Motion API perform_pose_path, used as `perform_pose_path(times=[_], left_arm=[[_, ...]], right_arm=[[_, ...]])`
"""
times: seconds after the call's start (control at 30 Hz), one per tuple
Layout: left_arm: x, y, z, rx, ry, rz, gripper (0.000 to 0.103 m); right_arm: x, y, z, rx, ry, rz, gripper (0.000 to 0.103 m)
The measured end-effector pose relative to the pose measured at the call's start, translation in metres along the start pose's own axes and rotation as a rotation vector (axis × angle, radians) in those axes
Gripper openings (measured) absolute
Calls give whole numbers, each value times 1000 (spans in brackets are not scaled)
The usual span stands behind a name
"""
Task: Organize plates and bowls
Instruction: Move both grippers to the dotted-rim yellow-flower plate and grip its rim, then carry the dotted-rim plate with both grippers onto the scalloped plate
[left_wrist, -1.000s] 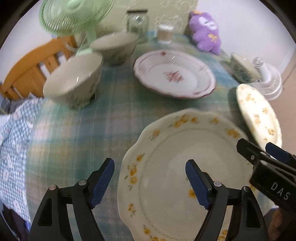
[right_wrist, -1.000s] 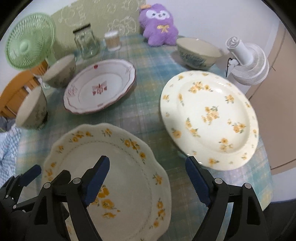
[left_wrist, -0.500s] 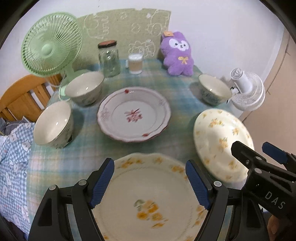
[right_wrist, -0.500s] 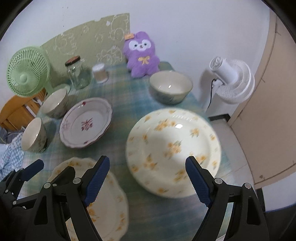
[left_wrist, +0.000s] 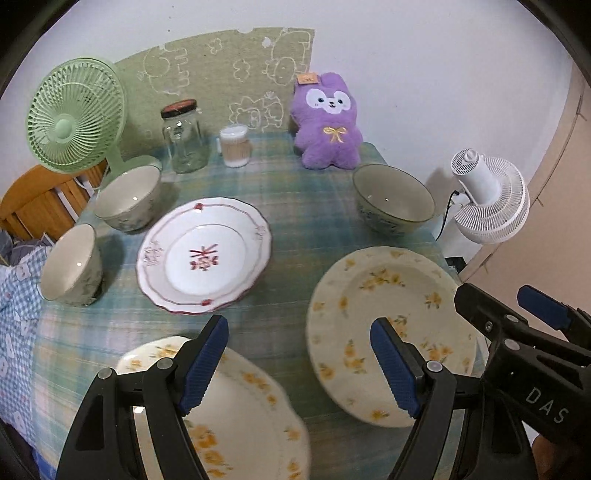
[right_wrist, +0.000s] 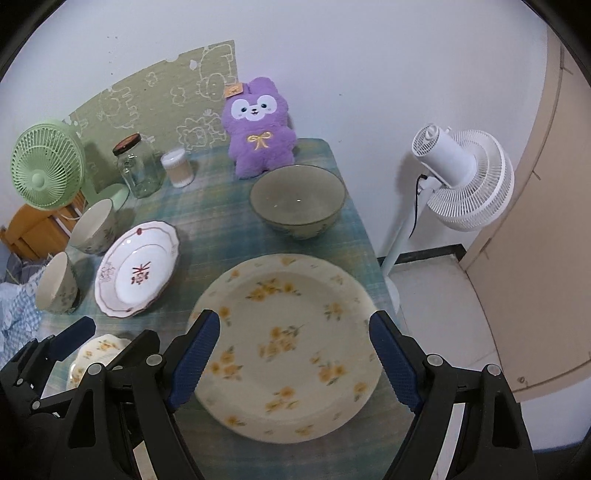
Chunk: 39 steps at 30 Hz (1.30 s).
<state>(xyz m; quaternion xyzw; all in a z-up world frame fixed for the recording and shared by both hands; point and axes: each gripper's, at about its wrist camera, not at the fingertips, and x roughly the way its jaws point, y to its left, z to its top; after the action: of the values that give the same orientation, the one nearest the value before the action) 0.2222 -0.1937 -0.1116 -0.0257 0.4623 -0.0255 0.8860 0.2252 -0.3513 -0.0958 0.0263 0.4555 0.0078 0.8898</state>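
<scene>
A round yellow-flowered plate (right_wrist: 291, 343) (left_wrist: 388, 328) lies at the table's near right. A scalloped yellow-flowered plate (left_wrist: 236, 417) (right_wrist: 98, 350) lies near left. A red-trimmed plate (left_wrist: 203, 254) (right_wrist: 138, 269) is in the middle. Two bowls stand at the left, one (left_wrist: 72, 264) nearer and one (left_wrist: 129, 197) farther; a third bowl (left_wrist: 393, 203) (right_wrist: 299, 199) stands far right. My left gripper (left_wrist: 299, 365) is open above the scalloped plate. My right gripper (right_wrist: 295, 358) is open above the round plate. Both are empty.
At the back of the checked tablecloth (left_wrist: 295, 206) stand a green fan (left_wrist: 74, 114), a glass jar (left_wrist: 183, 138), a small cup (left_wrist: 234, 146) and a purple plush toy (left_wrist: 327, 122). A white floor fan (right_wrist: 461, 177) stands right of the table. A wooden chair (left_wrist: 37, 199) is at the left.
Both grippers have pulled back and risen from the plates, so the whole table shows. Both stay open and empty. The dishes have not moved.
</scene>
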Motion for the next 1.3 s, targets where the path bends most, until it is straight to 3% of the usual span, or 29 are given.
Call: perform_pose_path(times=[0.37, 0.67, 0.93, 1.07, 1.17, 1.3], left_arm=[[40, -30, 1, -24, 29, 32, 80], [75, -36, -5, -41, 74, 77, 73], [93, -37, -6, -53, 141, 73, 56], [98, -38, -8, -55, 150, 83, 55], [100, -38, -9, -65, 145, 92, 56], [101, -39, -10, -69, 146, 94, 56]], right_arm=[[41, -32, 4, -26, 50, -6, 80], [78, -47, 0, -23, 109, 3, 76], [102, -50, -3, -27, 154, -3, 75], [113, -51, -4, -39, 177, -5, 72], [120, -49, -3, -51, 199, -1, 64], [127, -48, -2, -69, 209, -10, 63]])
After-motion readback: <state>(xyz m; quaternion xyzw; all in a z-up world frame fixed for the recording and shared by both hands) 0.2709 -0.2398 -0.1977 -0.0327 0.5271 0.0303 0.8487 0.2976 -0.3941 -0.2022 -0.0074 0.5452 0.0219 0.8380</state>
